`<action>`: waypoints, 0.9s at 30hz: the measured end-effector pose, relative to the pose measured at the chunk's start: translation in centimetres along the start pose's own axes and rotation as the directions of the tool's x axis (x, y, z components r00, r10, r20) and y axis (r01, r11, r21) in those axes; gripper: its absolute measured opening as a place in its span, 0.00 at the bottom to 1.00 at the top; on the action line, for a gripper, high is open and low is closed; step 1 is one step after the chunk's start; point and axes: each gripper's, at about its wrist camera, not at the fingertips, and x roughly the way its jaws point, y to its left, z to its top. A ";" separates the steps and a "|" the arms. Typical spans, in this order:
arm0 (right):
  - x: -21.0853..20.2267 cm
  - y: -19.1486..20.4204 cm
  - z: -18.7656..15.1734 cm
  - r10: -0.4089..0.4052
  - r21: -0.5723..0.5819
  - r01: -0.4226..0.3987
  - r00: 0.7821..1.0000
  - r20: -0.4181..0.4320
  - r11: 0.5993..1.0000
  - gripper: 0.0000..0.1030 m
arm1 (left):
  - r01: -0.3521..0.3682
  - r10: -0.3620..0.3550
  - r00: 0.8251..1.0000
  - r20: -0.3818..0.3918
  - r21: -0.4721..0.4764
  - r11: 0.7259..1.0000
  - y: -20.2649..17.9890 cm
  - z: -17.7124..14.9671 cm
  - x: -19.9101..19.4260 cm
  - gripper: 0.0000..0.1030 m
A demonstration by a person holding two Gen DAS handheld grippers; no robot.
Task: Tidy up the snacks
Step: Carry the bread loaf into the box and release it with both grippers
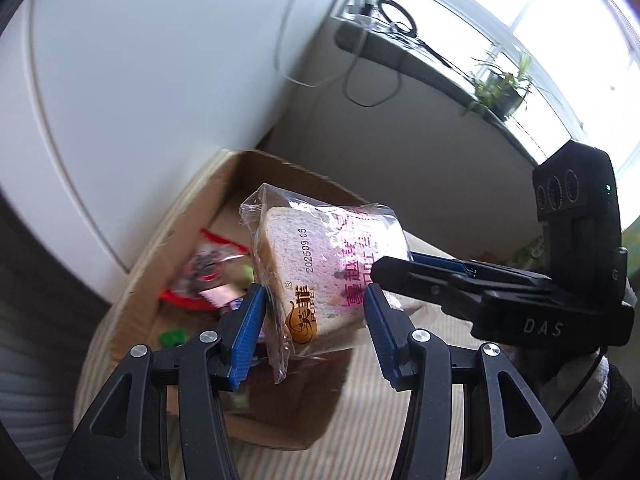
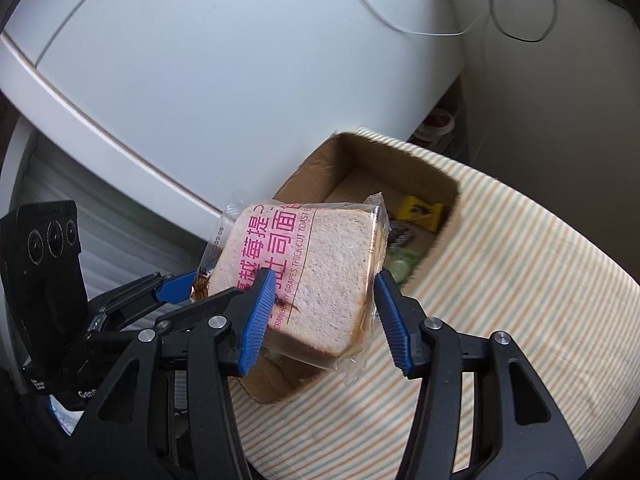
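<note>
Blue-padded left gripper and right gripper each clamp the clear-wrapped toast slice, printed "CRANBERRY GRAPES THICK CUT TOAST" and "202509 05", held above the brown cardboard box already holding snacks, so its drop-in seemingly remains.

My right tongs and left tongs both grip the wrapped toast packet above the cardboard box on the striped bench.
</note>
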 end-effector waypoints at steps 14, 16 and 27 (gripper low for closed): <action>-0.1 1.4 0.1 -0.055 -0.073 0.055 0.998 -0.003 0.996 0.52 | -0.093 0.093 0.996 -0.010 0.037 0.995 1.1 -1.2 -1.3 0.48; -0.5 1.6 -0.1 -0.071 -0.088 0.071 0.997 0.001 0.994 0.52 | -0.105 0.106 0.994 -0.006 0.049 0.993 0.6 -1.4 -1.6 0.48; -6.0 3.5 -3.8 -0.208 -0.153 0.224 0.971 0.115 0.963 0.53 | -0.271 0.266 0.962 0.066 0.095 0.958 -1.9 -3.3 -5.0 0.49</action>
